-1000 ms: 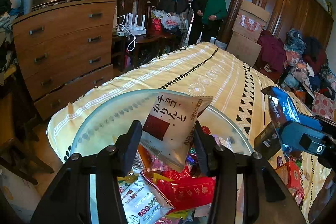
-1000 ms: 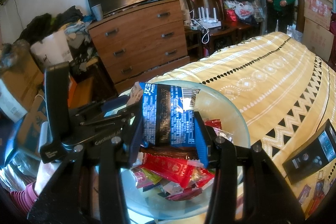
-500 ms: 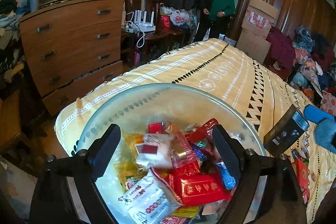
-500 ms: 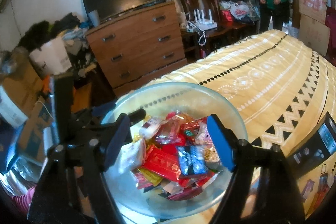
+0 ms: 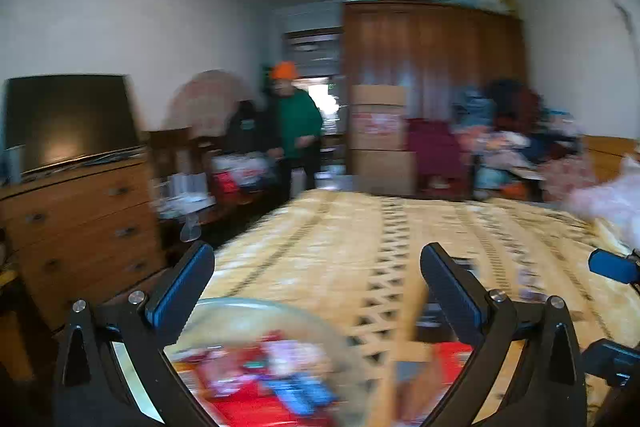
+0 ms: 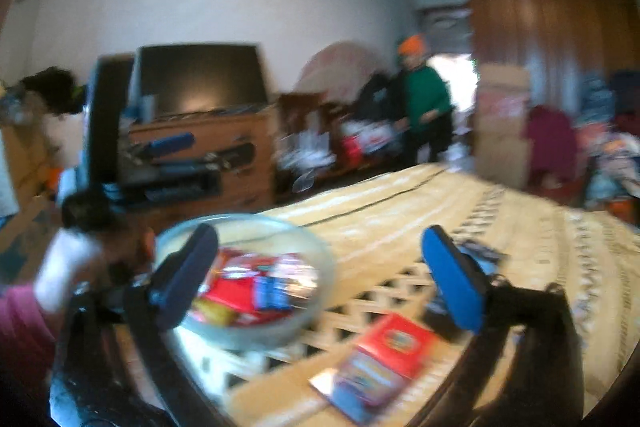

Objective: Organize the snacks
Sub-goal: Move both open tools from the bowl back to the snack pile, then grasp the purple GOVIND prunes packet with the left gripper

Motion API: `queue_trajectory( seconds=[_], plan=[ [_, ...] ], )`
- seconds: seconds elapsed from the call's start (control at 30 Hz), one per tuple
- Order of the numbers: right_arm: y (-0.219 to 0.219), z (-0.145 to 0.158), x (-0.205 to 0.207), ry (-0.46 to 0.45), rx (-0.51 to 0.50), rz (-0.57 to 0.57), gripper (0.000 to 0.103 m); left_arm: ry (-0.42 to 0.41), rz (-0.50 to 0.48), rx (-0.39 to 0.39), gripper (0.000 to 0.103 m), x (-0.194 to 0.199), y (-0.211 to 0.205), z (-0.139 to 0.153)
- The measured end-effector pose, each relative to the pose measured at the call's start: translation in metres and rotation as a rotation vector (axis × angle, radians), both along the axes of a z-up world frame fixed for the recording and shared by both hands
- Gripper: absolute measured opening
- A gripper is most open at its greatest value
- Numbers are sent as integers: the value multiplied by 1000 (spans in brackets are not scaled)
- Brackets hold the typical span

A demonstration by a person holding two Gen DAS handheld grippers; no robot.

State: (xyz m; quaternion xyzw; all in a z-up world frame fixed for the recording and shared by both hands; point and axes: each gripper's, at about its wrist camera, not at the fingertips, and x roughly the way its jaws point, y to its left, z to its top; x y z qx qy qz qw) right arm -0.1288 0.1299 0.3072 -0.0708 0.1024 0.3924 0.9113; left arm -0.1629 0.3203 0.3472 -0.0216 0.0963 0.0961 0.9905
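A: What is at six o'clock?

B: A glass bowl (image 5: 256, 311) with blurred red and blue snack packets (image 5: 260, 383). The left gripper (image 5: 316, 267) has just been opening; its jaws stand wide, nothing between them.

A: And further away?

B: A yellow patterned bedspread (image 5: 360, 247). At nine o'clock a wooden dresser (image 5: 80, 227). At twelve o'clock a person in green (image 5: 298, 127).
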Motion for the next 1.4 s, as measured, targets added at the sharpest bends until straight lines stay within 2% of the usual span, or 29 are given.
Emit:
queue_trajectory(
  seconds=[0.07,0.13,0.2,0.27,0.33,0.43,0.57,0.7,0.87,0.93,1.0,1.2,1.27,1.33,1.4],
  plan=[
    [-38,-14,-8,-32,4,-92,103,33,-112,-51,103,13,-25,-4],
    [-69,-30,-12,-32,-16,-171,103,102,-264,-137,103,34,-55,-18],
    [-104,-53,-13,10,-31,-235,103,146,-328,-128,103,46,-92,-35],
    [-135,-78,-13,74,-57,-303,103,194,-402,-107,103,58,-132,-50],
    [-171,-109,-9,189,-90,-365,103,248,-483,-106,103,70,-170,-69],
    [-215,-145,-2,335,-126,-438,103,367,-626,-189,103,92,-221,-104],
    [-272,-176,5,513,-148,-506,96,508,-694,-260,103,119,-274,-153],
    [-308,-190,4,601,-100,-537,96,618,-640,-389,102,151,-286,-208],
    [-324,-209,11,648,-61,-528,96,645,-487,-446,97,204,-281,-251],
    [-328,-220,22,676,-46,-521,96,653,-407,-431,92,232,-277,-262],
    [-334,-228,32,700,-32,-515,96,668,-345,-388,91,262,-273,-276],
    [-352,-233,63,719,-25,-511,96,756,-240,-264,91,326,-271,-323],
    [-357,-232,74,718,-24,-511,96,753,-233,-241,84,335,-269,-328],
    [-362,-229,86,709,-25,-514,96,778,-210,-184,50,340,-271,-331],
    [-366,-225,96,696,-25,-518,96,778,-239,-192,48,336,-268,-330]
  ],
)
